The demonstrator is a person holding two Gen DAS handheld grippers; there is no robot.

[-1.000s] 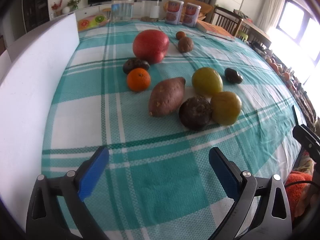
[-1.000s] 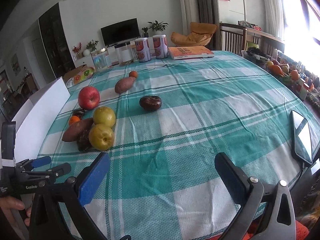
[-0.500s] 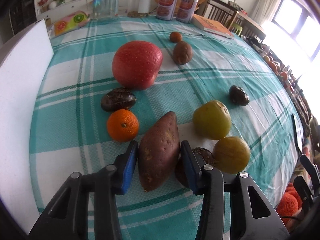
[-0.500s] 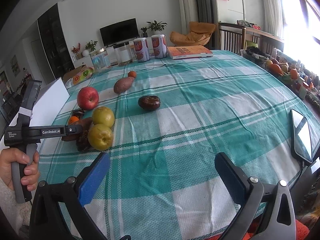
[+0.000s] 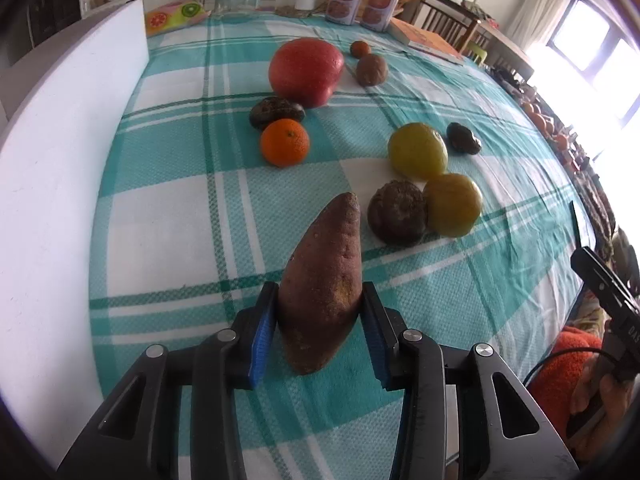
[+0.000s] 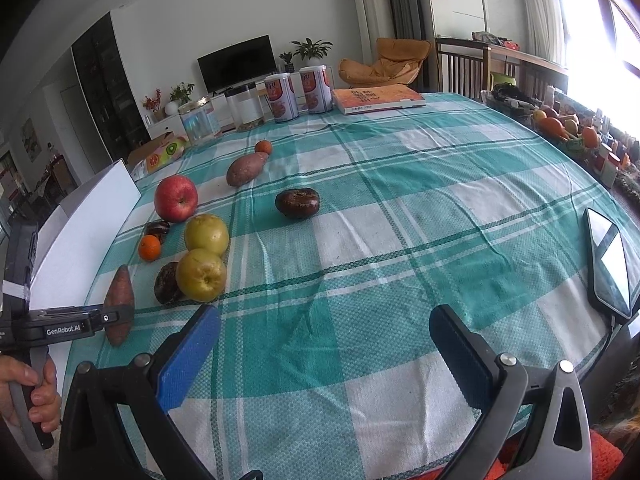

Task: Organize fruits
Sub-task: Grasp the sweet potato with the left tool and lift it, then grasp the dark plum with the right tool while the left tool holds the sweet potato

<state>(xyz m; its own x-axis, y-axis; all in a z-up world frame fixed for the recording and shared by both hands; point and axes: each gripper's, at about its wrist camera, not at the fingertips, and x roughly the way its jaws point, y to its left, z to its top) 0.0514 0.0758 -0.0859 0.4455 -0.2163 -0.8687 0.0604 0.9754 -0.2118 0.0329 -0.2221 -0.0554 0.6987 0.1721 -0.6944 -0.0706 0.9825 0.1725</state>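
Observation:
My left gripper [image 5: 320, 320] is shut on a reddish-brown sweet potato [image 5: 324, 280], held above the checked tablecloth; it also shows in the right wrist view [image 6: 119, 304]. Ahead lie an orange [image 5: 285, 142], a red apple [image 5: 306, 70], two yellow-green apples [image 5: 418, 150] [image 5: 453, 204], and dark wrinkled fruits [image 5: 397, 212] [image 5: 276, 111]. A second sweet potato [image 6: 245, 168] and a small orange [image 6: 263, 147] lie farther back. My right gripper [image 6: 320, 352] is open and empty over the table's near side.
A white foam board [image 5: 60, 160] stands along the left edge. Jars and cans [image 6: 296, 94] and a book [image 6: 376, 98] stand at the far side. A phone [image 6: 610, 260] lies at the right edge. A dark fruit [image 6: 297, 203] sits mid-table.
My left gripper moved in, shut on the sweet potato, and lifted it back toward me, away from the fruit cluster. The right gripper has stayed still and open.

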